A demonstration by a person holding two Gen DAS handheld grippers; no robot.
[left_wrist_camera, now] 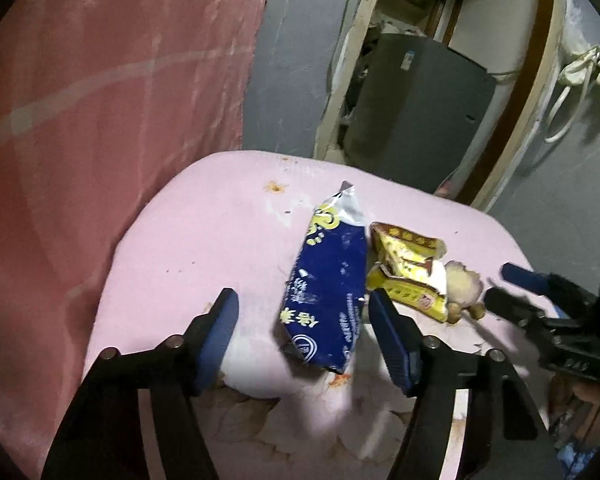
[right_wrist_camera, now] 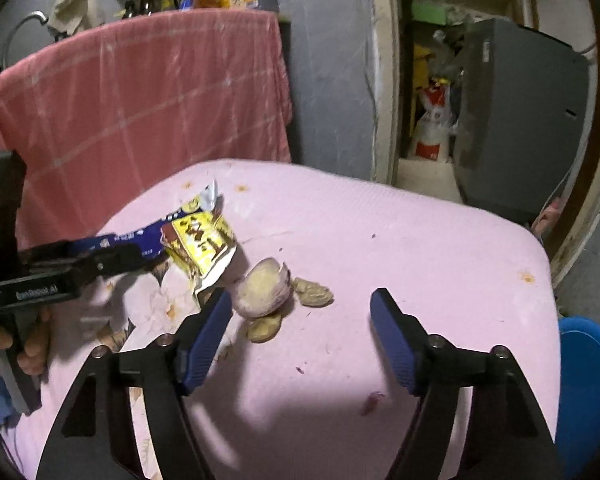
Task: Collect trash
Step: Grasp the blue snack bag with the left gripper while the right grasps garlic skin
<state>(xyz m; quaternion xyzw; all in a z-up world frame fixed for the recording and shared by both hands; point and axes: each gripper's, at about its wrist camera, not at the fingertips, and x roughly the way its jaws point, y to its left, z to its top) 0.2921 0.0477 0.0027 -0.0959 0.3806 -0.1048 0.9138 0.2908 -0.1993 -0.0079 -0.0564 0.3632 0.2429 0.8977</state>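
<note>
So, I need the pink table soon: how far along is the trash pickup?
Barely started. Nothing looks collected yet: the blue wrapper, the yellow wrapper and the peels all lie on the pink table. In hand: the left claw is open around the blue wrapper, not gripping; the right claw is open and empty near the peels. All three remain.

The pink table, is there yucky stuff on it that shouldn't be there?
Yes. On the pink table lie a torn-open blue wrapper, a crumpled yellow wrapper and peel scraps, plus small orange stains. That's litter, not where it belongs.
</note>
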